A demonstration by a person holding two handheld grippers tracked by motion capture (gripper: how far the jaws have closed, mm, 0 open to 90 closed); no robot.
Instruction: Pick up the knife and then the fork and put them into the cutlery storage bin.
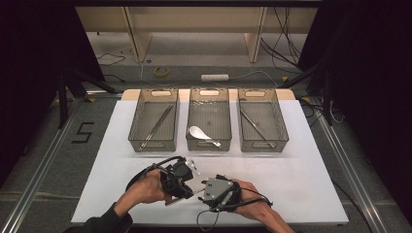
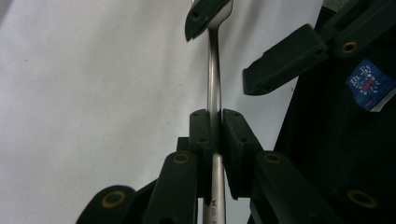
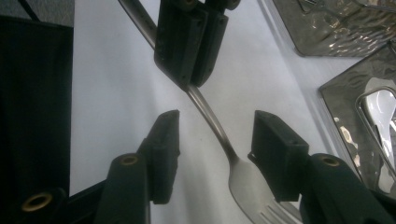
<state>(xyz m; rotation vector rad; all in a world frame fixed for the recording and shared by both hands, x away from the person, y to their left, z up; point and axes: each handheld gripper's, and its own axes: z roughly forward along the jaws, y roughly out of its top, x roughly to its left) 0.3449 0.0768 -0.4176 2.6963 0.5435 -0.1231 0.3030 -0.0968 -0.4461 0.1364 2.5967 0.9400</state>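
A metal fork [image 2: 214, 70] is held by its handle in my left gripper [image 2: 215, 116], whose pads are shut tight on it. In the high view the left gripper [image 1: 180, 187] sits low over the front of the white board. The right gripper [image 1: 203, 192] faces it from the right. In the right gripper view the fork [image 3: 243, 179] runs slantwise between the jaws of my right gripper [image 3: 215, 130]. Those jaws stand apart on either side of the fork's neck, with a gap at each pad. The left gripper [image 3: 191, 70] clamps the handle just beyond them.
Three clear bins stand in a row at the back of the white board [image 1: 301, 179]. The left bin [image 1: 137, 121] holds chopsticks, the middle bin [image 1: 190, 116] a white spoon [image 1: 198, 132], the right bin [image 1: 281, 121] a slim metal utensil. Dark curtains flank the table.
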